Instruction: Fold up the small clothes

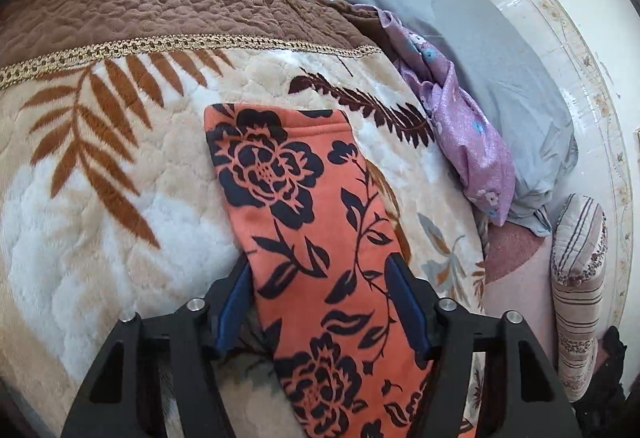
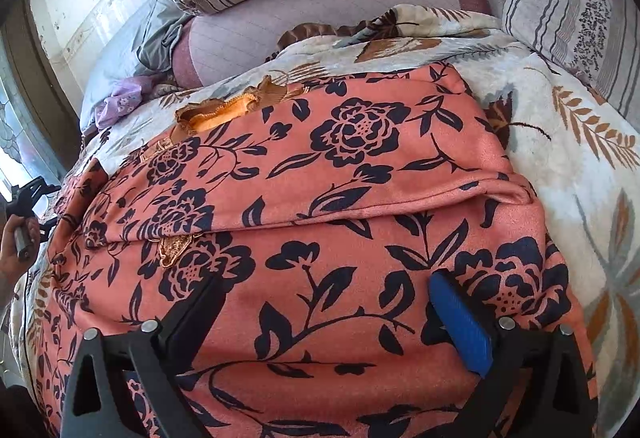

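An orange garment with dark blue flower print [image 2: 320, 198] lies spread on the bed blanket, with one layer folded over across its middle and a gold lace trim [image 2: 224, 110] at its far edge. A narrow part of it, like a sleeve [image 1: 304, 222], stretches away in the left wrist view. My left gripper [image 1: 318, 278] is open, its blue-padded fingers on either side of this strip. My right gripper [image 2: 324, 302] is open just above the garment's near part. The left gripper with the hand holding it also shows at the left edge of the right wrist view [image 2: 24, 206].
A cream blanket with brown leaf print [image 1: 100, 178] covers the bed. A grey pillow [image 1: 500, 78] and a purple flowered cloth [image 1: 460, 126] lie beside the wall. Striped pillows [image 2: 568, 6] and a pink bolster [image 2: 320, 10] lie at the head of the bed.
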Demonstrator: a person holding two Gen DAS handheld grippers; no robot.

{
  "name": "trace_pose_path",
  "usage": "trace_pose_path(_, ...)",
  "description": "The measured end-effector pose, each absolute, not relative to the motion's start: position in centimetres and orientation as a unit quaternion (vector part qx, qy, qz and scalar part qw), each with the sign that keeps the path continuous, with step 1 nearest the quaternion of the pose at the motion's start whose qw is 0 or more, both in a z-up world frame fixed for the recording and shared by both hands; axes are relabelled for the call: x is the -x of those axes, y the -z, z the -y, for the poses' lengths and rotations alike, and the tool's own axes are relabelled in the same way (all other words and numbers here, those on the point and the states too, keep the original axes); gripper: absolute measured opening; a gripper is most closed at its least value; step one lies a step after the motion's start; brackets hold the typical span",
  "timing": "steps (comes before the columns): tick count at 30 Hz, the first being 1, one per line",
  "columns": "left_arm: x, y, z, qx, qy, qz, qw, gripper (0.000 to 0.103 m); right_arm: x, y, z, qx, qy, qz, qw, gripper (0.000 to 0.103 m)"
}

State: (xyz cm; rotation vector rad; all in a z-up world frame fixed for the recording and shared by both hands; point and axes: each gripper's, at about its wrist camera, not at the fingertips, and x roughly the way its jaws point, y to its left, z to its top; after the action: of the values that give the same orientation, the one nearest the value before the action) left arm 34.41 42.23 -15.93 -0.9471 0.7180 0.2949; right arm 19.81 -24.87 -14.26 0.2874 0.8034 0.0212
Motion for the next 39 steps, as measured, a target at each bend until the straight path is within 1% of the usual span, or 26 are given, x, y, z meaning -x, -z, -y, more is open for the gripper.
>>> trace_pose_path(1,-34.6,16.2,-42.4,0.441,-0.147,-0.343,0.816,0.045,-19.8,14.3,24.8,-0.138,-0.01,-0.39,0.91,0.102)
trace_pose_path(2,-34.8,16.3,-42.6,0.432,-0.16,-0.351,0.815,0.036,-19.9,14.3,24.8,-0.137,-0.009,-0.391,0.91,0.102)
trace_pose_path(3,-35.2,16.6,-42.9,0.419,-0.173,-0.363,0.814,0.011,-19.9,14.3,24.7,-0.135,-0.008,-0.391,0.91,0.102)
trace_pose_path(4,-35.3,16.7,-43.2,0.411,-0.176,-0.373,0.813,0.006,-19.9,14.3,24.7,-0.134,-0.007,-0.392,0.91,0.102)
trace_pose_path(6,-35.1,16.0,-43.1,0.391,-0.177,-0.381,0.819,0.005,-19.9,14.3,24.6,-0.134,-0.007,-0.392,0.91,0.102)
trace_pose_path(7,-35.2,15.0,-42.4,0.361,-0.186,-0.385,0.829,0.005,-19.9,14.3,24.7,-0.135,-0.007,-0.392,0.91,0.102)
trace_pose_path(9,-34.8,11.5,-39.7,0.291,-0.186,-0.369,0.863,0.005,-19.9,14.4,24.7,-0.138,-0.009,-0.39,0.91,0.102)
trace_pose_path(11,-34.1,7.1,-35.8,0.236,-0.153,-0.335,0.899,0.005,-19.9,14.4,24.8,-0.14,-0.01,-0.389,0.91,0.102)
trace_pose_path(13,-32.6,2.2,-30.5,0.184,-0.104,-0.293,0.933,0.005,-19.8,14.4,24.8,-0.142,-0.011,-0.388,0.911,0.102)
trace_pose_path(16,-30.3,-3.3,-21.5,0.131,-0.014,-0.245,0.961,0.005,-19.8,14.3,25.0,-0.149,-0.015,-0.385,0.911,0.102)
trace_pose_path(19,-28.3,-5.9,-11.5,0.077,0.073,-0.221,0.969,0.005,-19.6,14.3,25.3,-0.158,-0.02,-0.381,0.911,0.102)
trace_pose_path(21,-27.4,-5.9,-5.4,0.056,0.129,-0.225,0.964,0.005,-19.5,14.2,25.6,-0.167,-0.026,-0.377,0.91,0.102)
trace_pose_path(24,-27.0,-2.7,2.7,0.027,0.184,-0.263,0.947,0.009,-19.4,14.1,26.1,-0.184,-0.035,-0.371,0.91,0.102)
trace_pose_path(25,-27.3,-0.7,4.8,0.015,0.196,-0.29,0.936,0.037,-19.3,14.1,26.2,-0.19,-0.039,-0.369,0.909,0.102)
trace_pose_path(27,-28.3,4.5,8.3,-0.028,0.209,-0.379,0.901,0.082,-19.2,14.1,26.5,-0.2,-0.044,-0.364,0.908,0.102)
trace_pose_path(29,-28.7,9.5,9.1,-0.06,0.178,-0.444,0.876,0.08,-19.1,14.0,26.7,-0.208,-0.049,-0.361,0.908,0.102)
trace_pose_path(30,-28.2,10.8,8.3,-0.066,0.153,-0.461,0.872,0.073,-19.0,14.0,26.8,-0.213,-0.052,-0.36,0.907,0.102)
trace_pose_path(31,-27.7,11.2,6.9,-0.047,0.145,-0.463,0.873,0.071,-19.0,13.9,27.1,-0.22,-0.056,-0.357,0.906,0.102)
trace_pose_path(33,-25.8,10.3,3.0,0.01,0.143,-0.439,0.887,0.073,-18.7,13.9,27.6,-0.237,-0.065,-0.349,0.904,0.102)
trace_pose_path(35,-24.4,8.6,-0.3,0.044,0.123,-0.401,0.907,0.073,-18.6,13.7,27.9,-0.251,-0.07,-0.35,0.9,0.102)
trace_pose_path(36,-23.8,8.1,-2.3,0.058,0.102,-0.384,0.916,0.076,-18.6,13.4,28.0,-0.257,-0.07,-0.357,0.895,0.102)
trace_pose_path(39,-23.4,8.9,-7.3,0.091,0.049,-0.376,0.921,0.077,-18.6,11.8,29.5,-0.317,-0.082,-0.355,0.876,0.101)
